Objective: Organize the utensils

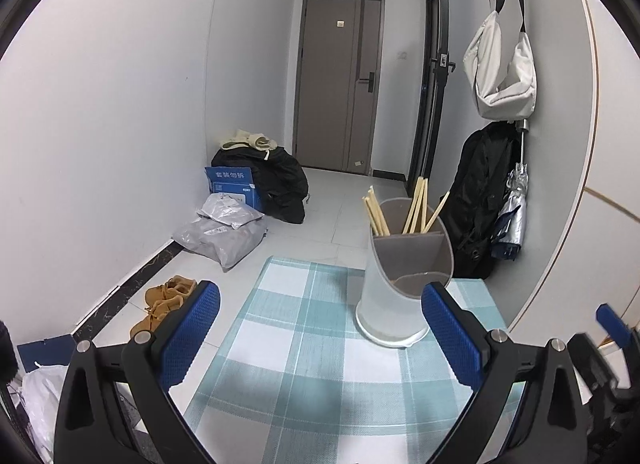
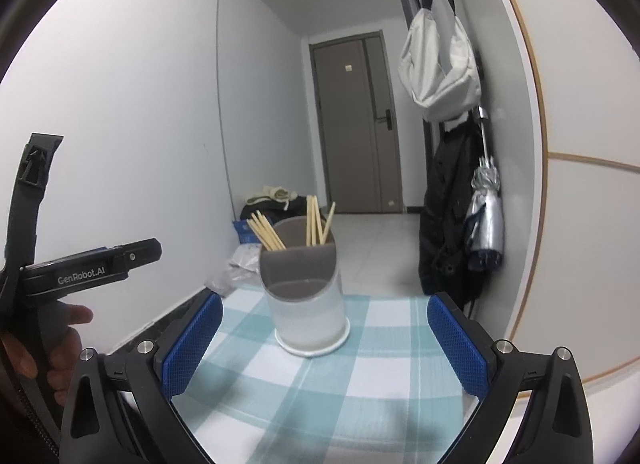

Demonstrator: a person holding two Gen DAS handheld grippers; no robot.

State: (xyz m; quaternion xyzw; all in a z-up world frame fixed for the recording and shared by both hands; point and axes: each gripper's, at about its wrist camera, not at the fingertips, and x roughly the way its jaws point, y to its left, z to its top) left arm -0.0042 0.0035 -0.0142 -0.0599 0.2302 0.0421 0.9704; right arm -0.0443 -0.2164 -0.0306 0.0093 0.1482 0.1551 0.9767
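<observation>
A frosted white utensil holder (image 1: 394, 296) with grey dividers stands on the far part of a blue-checked tablecloth (image 1: 304, 364). Several wooden chopsticks (image 1: 416, 208) stand in its back compartments; its front compartment looks empty. The holder also shows in the right wrist view (image 2: 306, 304), with the chopsticks (image 2: 268, 234) leaning in two groups. My left gripper (image 1: 320, 320) is open and empty, short of the holder and a little to its left. My right gripper (image 2: 324, 332) is open and empty, with the holder ahead between its fingers.
The tablecloth (image 2: 360, 384) covers a small table against a white wall on the right. A black coat (image 1: 480, 200), an umbrella (image 1: 512, 216) and a white bag (image 1: 500, 72) hang there. Shoes (image 1: 164, 304), bags (image 1: 224, 232) and a blue box (image 1: 234, 184) lie on the floor at left.
</observation>
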